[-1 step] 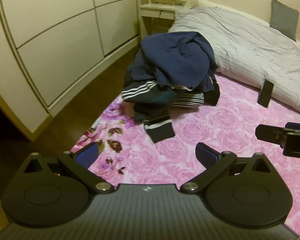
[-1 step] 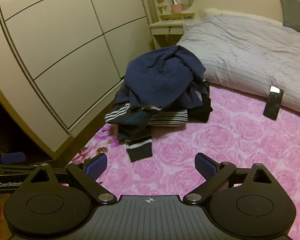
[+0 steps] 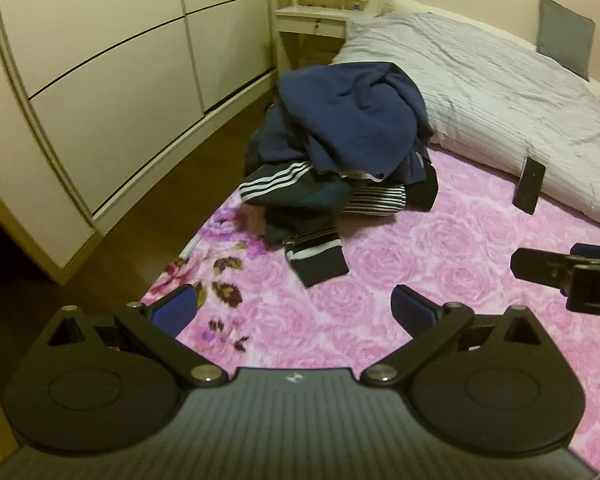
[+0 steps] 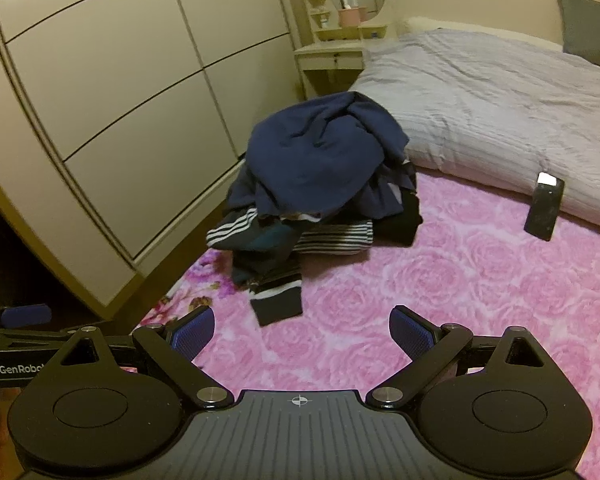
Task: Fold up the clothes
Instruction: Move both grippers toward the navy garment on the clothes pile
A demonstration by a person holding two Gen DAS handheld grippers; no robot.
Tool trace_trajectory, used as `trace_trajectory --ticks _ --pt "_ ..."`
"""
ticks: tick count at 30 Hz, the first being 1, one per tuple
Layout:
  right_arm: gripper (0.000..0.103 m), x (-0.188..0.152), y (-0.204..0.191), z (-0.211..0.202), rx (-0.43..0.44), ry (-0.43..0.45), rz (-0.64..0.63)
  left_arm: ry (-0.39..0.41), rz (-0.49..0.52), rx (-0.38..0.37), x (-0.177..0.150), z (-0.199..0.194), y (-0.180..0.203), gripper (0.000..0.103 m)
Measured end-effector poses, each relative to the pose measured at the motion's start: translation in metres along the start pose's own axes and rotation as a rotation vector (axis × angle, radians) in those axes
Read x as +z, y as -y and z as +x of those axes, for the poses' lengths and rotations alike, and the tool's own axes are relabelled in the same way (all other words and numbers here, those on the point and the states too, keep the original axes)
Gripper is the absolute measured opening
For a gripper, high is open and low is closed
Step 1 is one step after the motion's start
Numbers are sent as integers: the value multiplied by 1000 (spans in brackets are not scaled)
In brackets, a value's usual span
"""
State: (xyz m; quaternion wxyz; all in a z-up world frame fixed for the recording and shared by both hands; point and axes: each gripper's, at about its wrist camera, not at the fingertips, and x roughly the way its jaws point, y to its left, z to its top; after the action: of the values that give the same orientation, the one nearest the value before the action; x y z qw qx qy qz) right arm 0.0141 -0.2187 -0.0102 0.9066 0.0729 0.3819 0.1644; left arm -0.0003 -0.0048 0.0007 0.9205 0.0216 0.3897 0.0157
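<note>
Left wrist: both grippers (image 3: 294,312) (image 4: 302,330) gape wide, empty, over plush rose-patterned blanket (image 3: 440,264); rumpled clothes heap (image 3: 340,152) beyond

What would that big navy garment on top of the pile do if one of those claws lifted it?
The navy garment would probably sag and drape, since it already lies in soft folds over the clothes pile. It looks thick, so perhaps fairly heavy for cloth. It may drag neighbours along, as it overlaps the striped pieces beneath. Both the left gripper and right gripper are open, holding nothing.

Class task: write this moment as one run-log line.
stage: before first grasp | left hand-held gripper: open, empty | right hand-held gripper: open, empty | clothes pile: unfolded on pink blanket
</note>
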Motion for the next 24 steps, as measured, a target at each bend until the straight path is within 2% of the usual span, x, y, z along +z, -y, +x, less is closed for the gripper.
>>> trace_trajectory --ticks 4,5,7,11,16,19,24 --pt "97 12 0 13 -58 -31 39 7 65 3 1 -3 13 102" --pt "97 15 0 16 -73 -38 49 -15 76 -10 7 1 14 102" --pt "97 21 -1 23 -102 -54 69 -80 71 -105 32 26 -4 102" --pt "97 29 -19 43 -182 -49 84 -78 88 -192 59 80 -33 102" --pt "97 32 -22 53 -237 -51 90 -73 71 -226 72 110 -44 102" --pt "97 29 -16 52 -259 -62 80 -87 95 -236 75 124 -38 101" --pt "97 26 4 50 -276 -78 86 -66 117 -222 71 125 -29 101"
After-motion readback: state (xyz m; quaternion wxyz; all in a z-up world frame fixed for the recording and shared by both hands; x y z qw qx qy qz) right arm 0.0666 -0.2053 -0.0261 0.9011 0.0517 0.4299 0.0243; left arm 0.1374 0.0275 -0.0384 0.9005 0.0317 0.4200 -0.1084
